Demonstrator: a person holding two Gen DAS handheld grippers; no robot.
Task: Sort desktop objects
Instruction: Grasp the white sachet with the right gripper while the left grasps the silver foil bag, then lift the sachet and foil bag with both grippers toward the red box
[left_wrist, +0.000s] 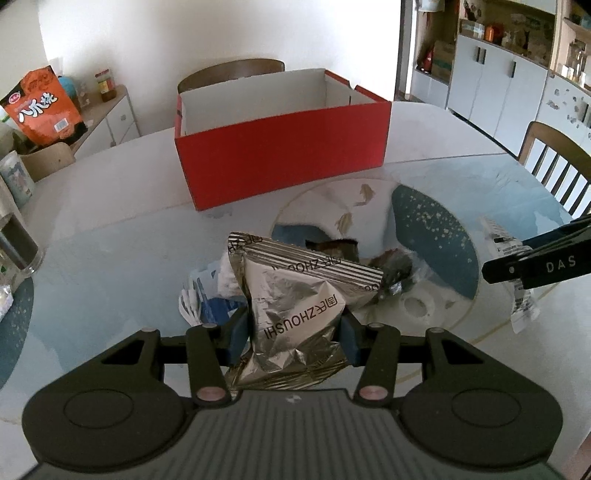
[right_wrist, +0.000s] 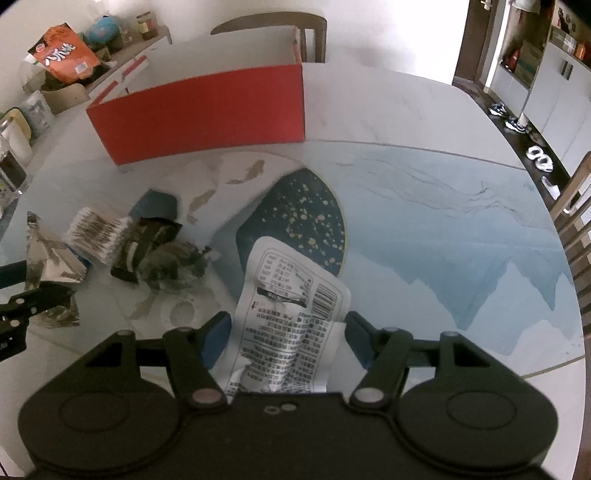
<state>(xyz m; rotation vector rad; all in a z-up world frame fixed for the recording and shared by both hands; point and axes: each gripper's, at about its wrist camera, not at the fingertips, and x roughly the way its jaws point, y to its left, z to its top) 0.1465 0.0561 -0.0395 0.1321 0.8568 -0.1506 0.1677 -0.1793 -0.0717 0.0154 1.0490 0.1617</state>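
Nearest my left cam: silver foil packet (left_wrist: 295, 314), crinkled and puffy w/ a striped seal edge, pinched between the blue pads of the left gripper (left_wrist: 293, 338) and held clear of the table (left_wrist: 110, 229). On the right, I've got the right gripper (right_wrist: 284, 336) clamped on a white printed sachet (right_wrist: 291, 317), flat, glossy, barcode side up, sticking out fwd past the fingers above the glass top. Red cardboard box (left_wrist: 280, 155) sits beyond both, open, white inside, near the table's far edge. Left view shows the box interior; right cam sees only its outer wall. Right view shows the leftover pile (right_wrist: 147, 247) of dark wrappers plainly, mostly hidden behind the foil packet in the left view.
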